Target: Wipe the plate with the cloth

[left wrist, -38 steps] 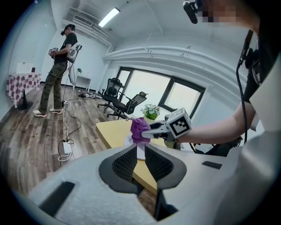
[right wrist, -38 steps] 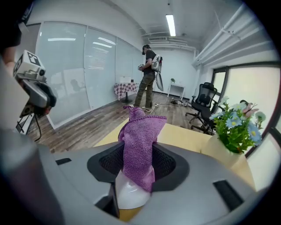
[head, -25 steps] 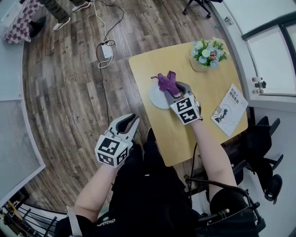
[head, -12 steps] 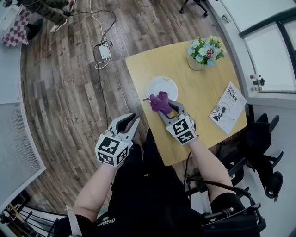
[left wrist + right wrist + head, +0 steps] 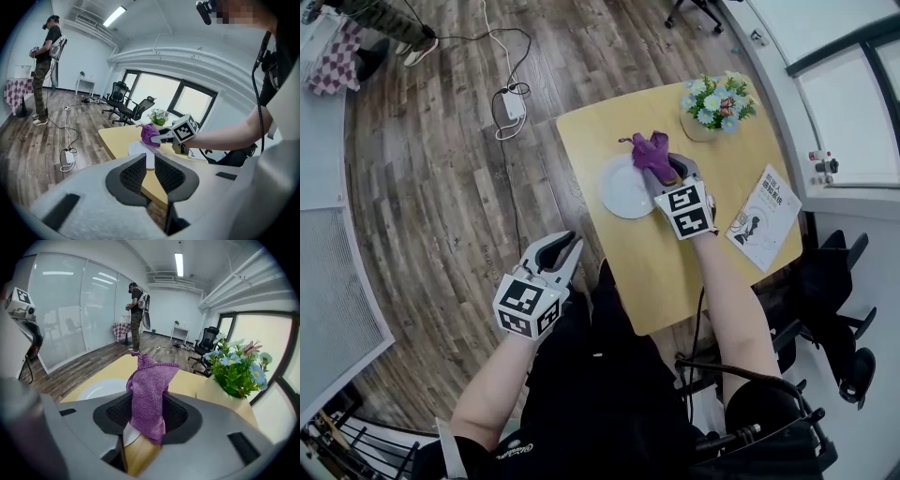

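A white plate [image 5: 625,187] lies near the left edge of the yellow table [image 5: 712,253]; it also shows in the right gripper view [image 5: 98,389] and the left gripper view [image 5: 137,148]. My right gripper [image 5: 666,169] is shut on a purple cloth [image 5: 653,153], held at the plate's far right rim; the cloth [image 5: 149,392] hangs between the jaws, its top standing up. My left gripper [image 5: 558,251] hangs off the table's left side, above my lap, jaws a little apart with nothing between them [image 5: 147,172].
A pot of flowers [image 5: 717,108] stands at the table's far right corner, close to the right gripper. A leaflet [image 5: 766,222] lies on the right edge. Cables and a power strip [image 5: 512,105] lie on the wood floor. A person [image 5: 136,317] stands far off.
The right gripper with the cloth swung from the plate's near left edge to its far right rim. The left gripper stayed in place.
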The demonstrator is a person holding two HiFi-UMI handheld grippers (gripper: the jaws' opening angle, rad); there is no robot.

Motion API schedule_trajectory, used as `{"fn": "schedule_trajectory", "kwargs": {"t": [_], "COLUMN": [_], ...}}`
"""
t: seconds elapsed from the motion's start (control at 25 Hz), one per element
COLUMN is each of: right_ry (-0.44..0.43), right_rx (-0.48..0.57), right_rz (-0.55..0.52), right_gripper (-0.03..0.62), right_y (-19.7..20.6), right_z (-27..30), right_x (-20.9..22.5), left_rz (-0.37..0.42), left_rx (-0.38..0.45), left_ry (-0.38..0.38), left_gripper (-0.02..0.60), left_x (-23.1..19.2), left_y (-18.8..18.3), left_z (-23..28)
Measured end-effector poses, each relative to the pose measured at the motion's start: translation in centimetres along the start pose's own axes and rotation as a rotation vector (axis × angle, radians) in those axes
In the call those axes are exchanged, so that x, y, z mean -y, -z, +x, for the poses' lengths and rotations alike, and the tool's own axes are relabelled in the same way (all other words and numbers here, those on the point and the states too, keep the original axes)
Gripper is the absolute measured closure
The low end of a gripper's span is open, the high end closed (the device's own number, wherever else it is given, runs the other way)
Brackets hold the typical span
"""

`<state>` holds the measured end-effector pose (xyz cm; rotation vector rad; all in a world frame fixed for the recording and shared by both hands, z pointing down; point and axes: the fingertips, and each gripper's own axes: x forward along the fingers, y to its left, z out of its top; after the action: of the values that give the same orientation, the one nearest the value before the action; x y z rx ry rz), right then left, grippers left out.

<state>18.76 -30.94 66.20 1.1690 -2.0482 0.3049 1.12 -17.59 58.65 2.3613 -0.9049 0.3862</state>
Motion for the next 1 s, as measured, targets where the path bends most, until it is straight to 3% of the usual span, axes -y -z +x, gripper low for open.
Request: {"fn": "schedule_trajectory", "kwargs": {"t": [0.28, 0.52, 0.8, 1.0], "right_ry": [-0.023, -0.055, -0.155, -0.101], "right_rx": [-0.025, -0.001, -0.012, 0.017], "right_rz": [-0.019, -0.136, -0.179, -0.165], "right_gripper": [0.427, 0.427, 0.427, 0.427], "right_y": [1.9, 3.0, 4.8, 3.5], "right_z": [-0.7, -4.1, -5.7, -5.5], "right_x": [-1.7, -5.9, -11.4, -8.7], "left_rz": [-0.004, 0.004, 0.006, 0.007], "left_rx": [-0.009, -0.013, -0.017, -0.017], "left_ry": [-0.009, 0.004, 0.021, 0.015], "left_gripper": [0.522, 0.522, 0.522, 0.522], "left_x": [-0.2, 0.7, 0.9, 0.6], "left_y": [0.3, 0.5, 0.2, 0.6], "left_z": [-0.1, 0.4, 0.8, 0.7]}}
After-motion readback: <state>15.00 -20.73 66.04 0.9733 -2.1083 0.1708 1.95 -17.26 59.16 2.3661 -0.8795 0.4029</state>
